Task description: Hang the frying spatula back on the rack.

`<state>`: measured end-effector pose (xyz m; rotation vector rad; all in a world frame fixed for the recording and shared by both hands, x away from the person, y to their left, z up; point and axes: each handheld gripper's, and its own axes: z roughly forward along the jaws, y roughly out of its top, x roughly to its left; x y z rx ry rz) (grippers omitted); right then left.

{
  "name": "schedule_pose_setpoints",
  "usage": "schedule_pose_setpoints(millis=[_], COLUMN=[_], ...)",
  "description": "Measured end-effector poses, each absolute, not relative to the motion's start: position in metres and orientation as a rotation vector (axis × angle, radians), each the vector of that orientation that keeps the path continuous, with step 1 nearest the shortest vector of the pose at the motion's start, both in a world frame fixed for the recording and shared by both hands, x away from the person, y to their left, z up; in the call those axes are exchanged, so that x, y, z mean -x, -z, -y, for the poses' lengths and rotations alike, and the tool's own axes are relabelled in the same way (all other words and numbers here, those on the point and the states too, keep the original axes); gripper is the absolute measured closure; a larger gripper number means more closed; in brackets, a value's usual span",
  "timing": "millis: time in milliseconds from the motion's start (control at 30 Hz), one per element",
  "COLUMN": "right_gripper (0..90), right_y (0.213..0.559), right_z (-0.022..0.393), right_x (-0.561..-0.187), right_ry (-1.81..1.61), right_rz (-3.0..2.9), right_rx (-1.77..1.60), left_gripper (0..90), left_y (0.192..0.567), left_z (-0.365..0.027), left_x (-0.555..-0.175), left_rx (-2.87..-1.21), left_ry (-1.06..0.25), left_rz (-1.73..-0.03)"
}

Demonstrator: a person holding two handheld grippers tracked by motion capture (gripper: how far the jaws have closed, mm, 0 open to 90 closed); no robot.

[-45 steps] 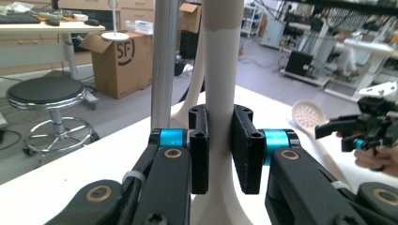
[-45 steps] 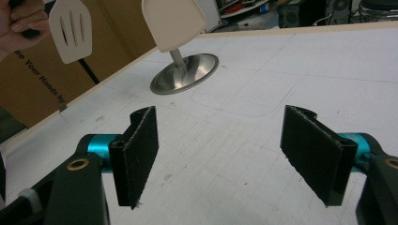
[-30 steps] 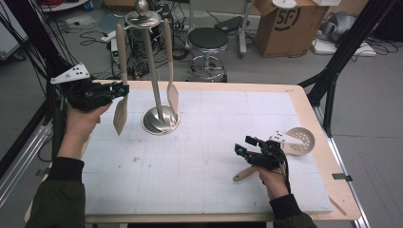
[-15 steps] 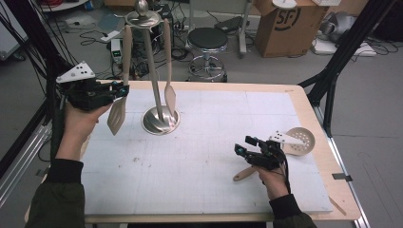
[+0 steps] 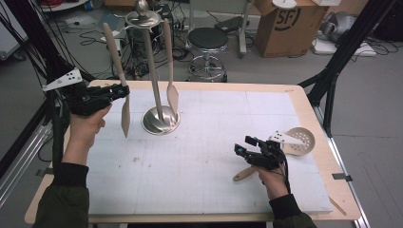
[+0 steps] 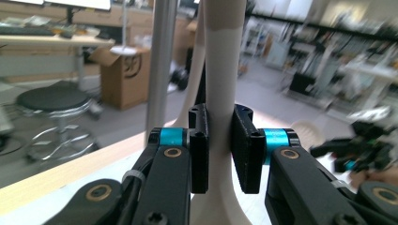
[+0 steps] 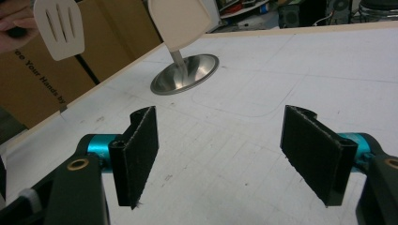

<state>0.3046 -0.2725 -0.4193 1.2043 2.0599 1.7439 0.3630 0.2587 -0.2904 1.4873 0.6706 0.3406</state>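
Nearest you, your right tongs [image 5: 243, 151] rest low over the white mat [image 5: 204, 180] at the right of the tabletop [image 5: 304, 102], with your hand behind them. In the right gripper view the right tongs' two black pads [image 7: 141, 152] stand wide apart with only the mat between them, so they hold nothing. Just beside that hand, a wooden handle end [image 5: 244, 174] pokes out on the mat, and a pale round perforated skimmer head [image 5: 300, 140] lies just past the grey plate, near the right edge of the tabletop. Whether handle and head are one tool you cannot tell from here, since the hand covers the part between.

Farther off, at the left, your left tongs [image 5: 124, 91] are level and closed on the handle of a pale slotted spatula [image 5: 124, 114]. In the left gripper view the pads [image 6: 199, 150] press on both sides of that handle, which runs upright between them. The spatula's blade hangs above the mat, clear of it, and its handle rises toward the top disc of the steel utensil stand [image 5: 160, 121].

The stand's round base sits on the mat near the far left of the tabletop, just right of the held spatula. A second pale spatula [image 5: 170, 90] hangs from the stand beside its pole.
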Motion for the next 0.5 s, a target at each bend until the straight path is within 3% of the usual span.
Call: schedule_pose_setpoints(millis=[500], right_gripper=[27.6], right_y=[0.419], right_z=[0.2735], right_x=[-0.3045], right_ry=[-1.746], right_rz=[-2.058], right_rx=[-1.208], left_gripper=[78.2], left_y=[0.2972], left_z=[-0.2484], left_x=[-0.3678], left_rx=[-1.467], left_ry=[-0.323], left_rz=[-0.713])
